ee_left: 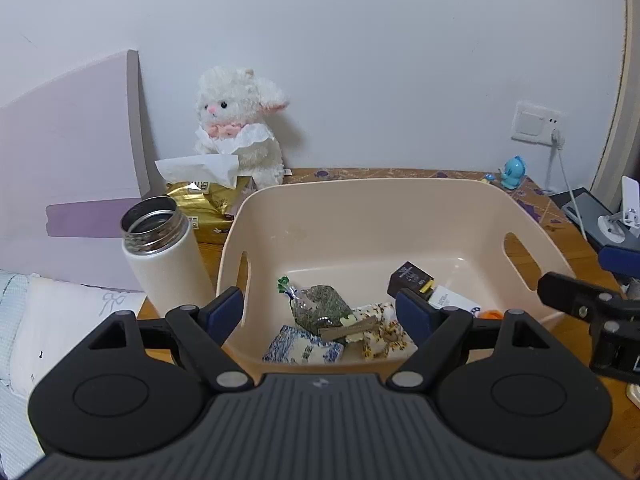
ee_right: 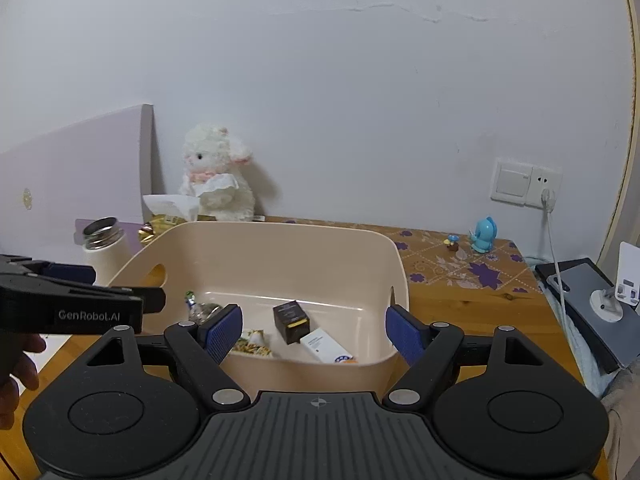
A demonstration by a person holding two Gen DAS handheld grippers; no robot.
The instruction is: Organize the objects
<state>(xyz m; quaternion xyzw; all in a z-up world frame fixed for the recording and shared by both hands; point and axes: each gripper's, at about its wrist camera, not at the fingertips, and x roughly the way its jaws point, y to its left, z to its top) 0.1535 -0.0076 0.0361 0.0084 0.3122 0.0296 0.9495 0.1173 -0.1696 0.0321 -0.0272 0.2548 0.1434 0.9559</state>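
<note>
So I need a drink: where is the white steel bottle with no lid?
The white steel bottle stands upright on the wooden table, just left of the beige plastic bin, in front of the gold tissue pack.

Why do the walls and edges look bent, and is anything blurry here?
Left wrist view: the fisheye lens bows the door frame; dark corners; the plush lamb throws a soft shadow on the wall. Right wrist view: same bending; the white tube in the beige bin looks slightly smeared.

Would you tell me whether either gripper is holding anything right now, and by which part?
Nothing is held: the left gripper and right gripper are both open above the bin.
</note>
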